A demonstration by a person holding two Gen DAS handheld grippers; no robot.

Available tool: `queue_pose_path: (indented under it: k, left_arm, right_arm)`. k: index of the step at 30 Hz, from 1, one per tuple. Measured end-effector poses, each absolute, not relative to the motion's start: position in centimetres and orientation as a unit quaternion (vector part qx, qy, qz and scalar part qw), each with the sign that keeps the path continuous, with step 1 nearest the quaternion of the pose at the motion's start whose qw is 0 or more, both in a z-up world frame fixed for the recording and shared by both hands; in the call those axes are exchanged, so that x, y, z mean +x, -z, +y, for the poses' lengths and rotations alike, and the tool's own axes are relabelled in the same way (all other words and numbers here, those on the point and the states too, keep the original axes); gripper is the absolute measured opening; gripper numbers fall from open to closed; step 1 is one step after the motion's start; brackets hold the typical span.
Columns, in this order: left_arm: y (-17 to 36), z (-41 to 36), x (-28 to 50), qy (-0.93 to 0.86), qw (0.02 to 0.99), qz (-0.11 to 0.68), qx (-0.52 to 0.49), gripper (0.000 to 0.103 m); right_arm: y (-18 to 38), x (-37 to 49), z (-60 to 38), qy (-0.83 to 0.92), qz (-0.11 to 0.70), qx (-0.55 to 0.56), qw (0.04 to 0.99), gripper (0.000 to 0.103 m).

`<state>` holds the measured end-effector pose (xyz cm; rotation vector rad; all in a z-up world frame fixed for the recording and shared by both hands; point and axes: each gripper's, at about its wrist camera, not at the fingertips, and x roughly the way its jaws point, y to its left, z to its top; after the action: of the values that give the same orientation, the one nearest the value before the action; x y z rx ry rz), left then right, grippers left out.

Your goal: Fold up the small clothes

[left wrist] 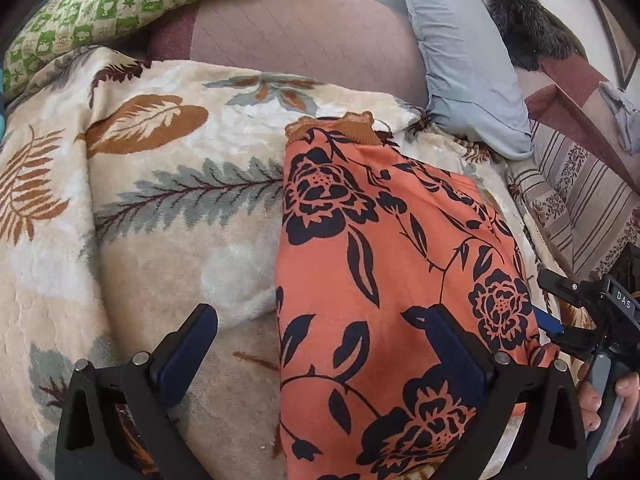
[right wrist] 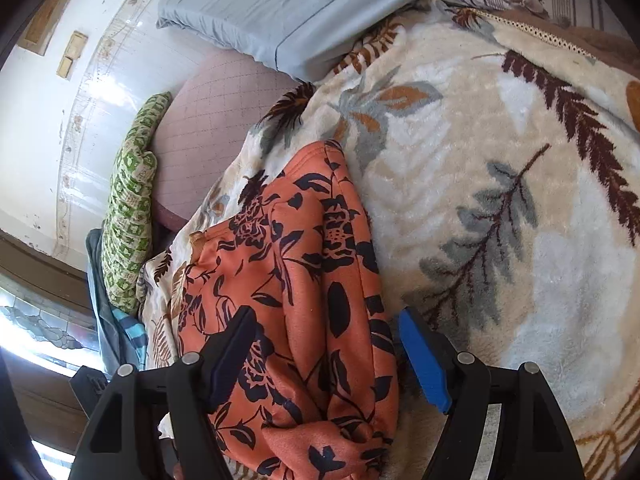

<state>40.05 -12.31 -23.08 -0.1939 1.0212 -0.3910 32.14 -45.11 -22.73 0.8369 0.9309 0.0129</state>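
An orange garment with a dark floral print (left wrist: 380, 272) lies folded lengthwise on a cream leaf-patterned blanket (left wrist: 160, 216). My left gripper (left wrist: 320, 320) is open; its right finger rests over the garment's near part and its left finger is over bare blanket. My right gripper (right wrist: 328, 328) is open and straddles the near end of the same garment (right wrist: 304, 280). The right gripper also shows in the left wrist view (left wrist: 560, 308) at the garment's right edge, held by a hand.
A light blue pillow (left wrist: 460, 60) and a pink quilted cushion (left wrist: 312, 36) lie beyond the garment. A green checked cloth (left wrist: 120, 0) lies at far left. A striped bedsheet (left wrist: 572, 200) shows at right. A wall and window (right wrist: 48, 320) are at left in the right wrist view.
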Motion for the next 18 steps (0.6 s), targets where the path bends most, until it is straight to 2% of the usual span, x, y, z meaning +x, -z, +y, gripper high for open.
queue_pose_path:
  k: [4,11,18]
  left_arm:
    - [24.0,-13.1,40.5,0.214,0.831,0.505,-0.094,0.103]
    - [23.6,-14.2,40.0,0.186,0.857,0.480,-0.033,0.103]
    - [23.9,-14.9,39.3,0.182,0.858,0.481,-0.015,0.103]
  right_arm:
    - [23.7,33.4,-44.8,-0.018,0.449,0.393,0.802,0.077]
    - [23.8,34.9,-43.7,-0.025,0.457,0.373,0.807,0.077]
    - [25.3,35.2,-43.6,-0.033,0.453,0.409,0.791,0.077]
